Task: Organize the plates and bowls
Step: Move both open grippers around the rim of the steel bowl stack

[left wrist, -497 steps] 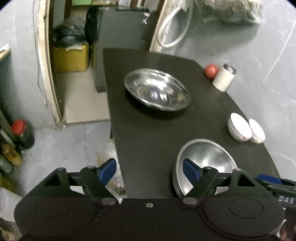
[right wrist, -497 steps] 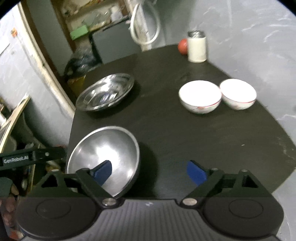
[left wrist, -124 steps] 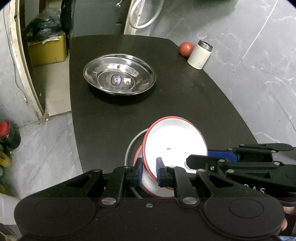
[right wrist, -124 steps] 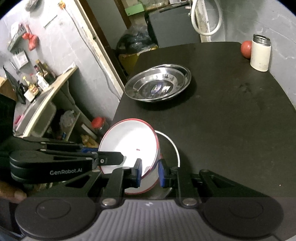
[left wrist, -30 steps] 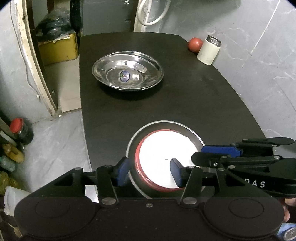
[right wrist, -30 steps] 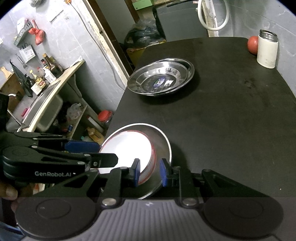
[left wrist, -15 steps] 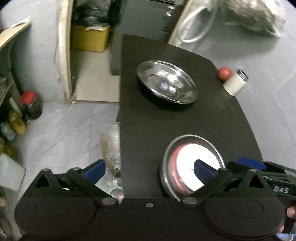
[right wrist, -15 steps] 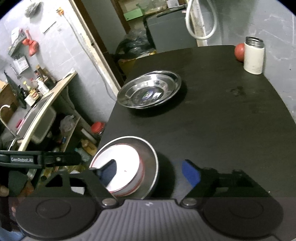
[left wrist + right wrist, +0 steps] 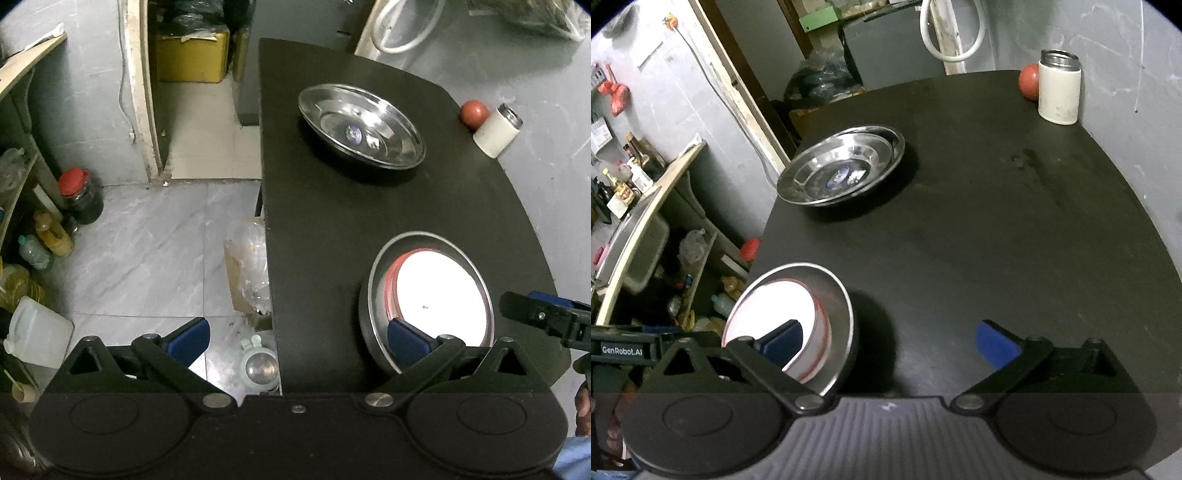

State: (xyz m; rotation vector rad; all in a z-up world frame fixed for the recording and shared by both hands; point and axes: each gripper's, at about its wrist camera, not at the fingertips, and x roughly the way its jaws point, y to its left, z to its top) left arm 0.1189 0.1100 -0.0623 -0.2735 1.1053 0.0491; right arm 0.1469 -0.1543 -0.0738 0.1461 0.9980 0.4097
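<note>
Both spread wide and empty, left gripper (image 9: 295, 336) and right gripper (image 9: 888, 341), above white red-rimmed bowls (image 9: 441, 293) nested inside steel bowl (image 9: 838, 306) on black table (image 9: 997, 240).

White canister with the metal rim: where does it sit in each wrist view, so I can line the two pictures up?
Left wrist: the canister is at the upper right, on the table's far right edge.
Right wrist: the canister is at the upper right, upright against the wall.
Shared landmark: the red ball touches or nearly touches it in both views, on its left.
</note>
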